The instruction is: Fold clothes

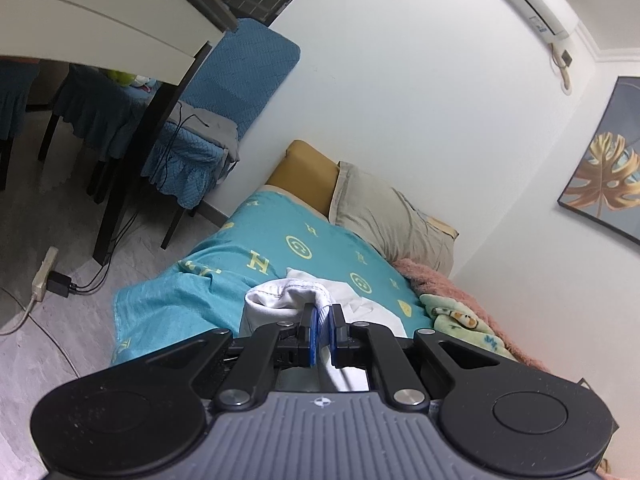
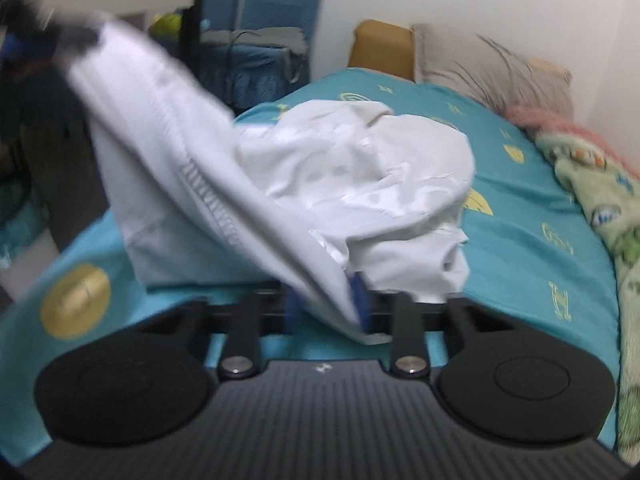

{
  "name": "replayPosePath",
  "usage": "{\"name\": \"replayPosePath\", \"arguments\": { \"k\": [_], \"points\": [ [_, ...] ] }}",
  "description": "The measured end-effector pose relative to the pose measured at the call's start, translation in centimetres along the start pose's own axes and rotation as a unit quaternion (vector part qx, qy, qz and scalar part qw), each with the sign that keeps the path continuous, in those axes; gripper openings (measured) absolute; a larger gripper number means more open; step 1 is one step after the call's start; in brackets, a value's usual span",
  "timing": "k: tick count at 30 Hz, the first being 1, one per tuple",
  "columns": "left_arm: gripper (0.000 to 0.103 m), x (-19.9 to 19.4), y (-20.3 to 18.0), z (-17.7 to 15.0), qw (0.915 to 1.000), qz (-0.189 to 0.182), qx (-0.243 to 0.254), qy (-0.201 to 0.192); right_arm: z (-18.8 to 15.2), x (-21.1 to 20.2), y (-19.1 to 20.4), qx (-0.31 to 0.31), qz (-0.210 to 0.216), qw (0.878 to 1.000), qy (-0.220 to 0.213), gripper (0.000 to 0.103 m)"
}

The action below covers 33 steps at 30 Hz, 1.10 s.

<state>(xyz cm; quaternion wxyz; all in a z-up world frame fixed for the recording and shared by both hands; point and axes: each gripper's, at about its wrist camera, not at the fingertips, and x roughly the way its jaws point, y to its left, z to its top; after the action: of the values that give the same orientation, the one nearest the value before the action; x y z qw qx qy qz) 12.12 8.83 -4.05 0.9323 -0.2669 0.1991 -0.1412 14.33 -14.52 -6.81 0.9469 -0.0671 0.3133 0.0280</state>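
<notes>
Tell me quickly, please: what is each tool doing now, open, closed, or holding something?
Left tool: closed on the white garment.
Right tool: closed on an edge of the same white garment.

Bed with teal patterned cover; items resting directly on it.

Bed [image 1: 248, 276] against the white wall, spread with a teal cover [image 2: 532, 200] printed in yellow letters and round emblems; cover edge hangs over the side toward the grey floor [image 1: 48, 360]; white garment [image 2: 380, 168] lies crumpled near the middle of the cover, one part lifted off it toward the left of the right wrist view; grey-beige pillow [image 1: 396, 220] at the head end, touching a mustard cushion [image 1: 304, 176] beside it; pink fleecy blanket [image 1: 448, 284] and pale green printed blanket [image 2: 600, 200] bunched along the wall side, touching each other.
</notes>
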Motion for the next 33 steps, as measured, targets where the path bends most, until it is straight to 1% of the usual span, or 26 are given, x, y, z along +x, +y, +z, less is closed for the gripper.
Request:
{"name": "replayPosePath", "arguments": {
  "k": [1,5,8,10,12,13,14,16,18,19,20,21,23,24,26,29,31,33],
  "points": [
    [0.007,-0.3,-0.2,0.0,1.0,-0.001,0.006,-0.002,0.6,-0.9,-0.6,0.015,0.001,1.0,-0.006,0.012],
    [0.007,-1.9,-1.3,0.1,0.9995,-0.022,0.02,-0.012,2.5,-6.4,-3.6,0.055,0.02,0.996,-0.06,0.011],
    [0.007,-3.6,-3.2,-0.2,0.9972,-0.052,0.048,-0.025,3.9,-10.1,-6.1,0.074,0.049,0.992,-0.086,0.011],
    [0.007,-4.5,-4.7,-0.6,0.9937,-0.072,0.081,-0.029,4.5,-12.1,-7.8,0.08,0.064,0.99,-0.1,0.011],
    [0.007,-4.5,-5.9,-1.5,0.9905,-0.083,0.107,-0.023,5.2,-12.2,-9.4,0.087,0.072,0.989,-0.093,0.011],
    [0.007,-4.4,-6.4,-1.9,0.9889,-0.087,0.119,-0.019,5.3,-11.5,-10.3,0.097,0.079,0.989,-0.08,0.011],
    [0.007,-4.0,-6.8,-2.3,0.9876,-0.088,0.129,-0.013,5.3,-10.6,-11.2,0.11,0.087,0.988,-0.064,0.013],
    [0.007,-2.2,-7.3,-3.1,0.9867,-0.076,0.143,0.006,4.4,-7.7,-12.9,0.156,0.1,0.982,-0.023,0.014],
    [0.007,0.1,-7.0,-3.6,0.9869,-0.064,0.145,0.028,2.9,-4.2,-13.9,0.197,0.101,0.974,0.043,0.021],
    [0.006,1.4,-6.6,-3.7,0.9877,-0.062,0.139,0.038,2.3,-2.8,-14.0,0.204,0.093,0.972,0.071,0.03],
    [0.006,2.7,-6.2,-3.7,0.9883,-0.059,0.132,0.049,1.9,-1.7,-13.9,0.201,0.08,0.972,0.09,0.041],
    [0.006,3.9,-5.8,-3.8,0.9887,-0.057,0.126,0.059,1.8,-1.2,-13.7,0.194,0.07,0.974,0.094,0.047],
    [0.006,6.2,-4.8,-3.8,0.9897,-0.052,0.108,0.078,1.9,-0.4,-13.2,0.18,0.052,0.978,0.092,0.081],
    [0.006,6.8,-4.0,-3.7,0.9908,-0.051,0.092,0.085,1.9,-0.4,-13.1,0.181,0.047,0.979,0.084,0.086],
    [0.006,7.9,-2.4,-3.6,0.9923,-0.049,0.059,0.098,1.9,-0.9,-12.9,0.187,0.049,0.979,0.062,0.084],
    [0.006,8.7,-0.4,-3.2,0.9924,-0.056,0.012,0.109,2.3,-2.3,-12.1,0.184,0.074,0.98,0.007,0.084],
    [0.006,8.2,0.0,-2.7,0.9922,-0.069,-0.003,0.104,2.8,-3.2,-10.8,0.164,0.086,0.982,-0.03,0.084],
    [0.006,7.8,-0.1,-2.3,0.9918,-0.082,-0.01,0.098,3.3,-3.6,-8.8,0.125,0.093,0.986,-0.057,0.084]
  ]
}}
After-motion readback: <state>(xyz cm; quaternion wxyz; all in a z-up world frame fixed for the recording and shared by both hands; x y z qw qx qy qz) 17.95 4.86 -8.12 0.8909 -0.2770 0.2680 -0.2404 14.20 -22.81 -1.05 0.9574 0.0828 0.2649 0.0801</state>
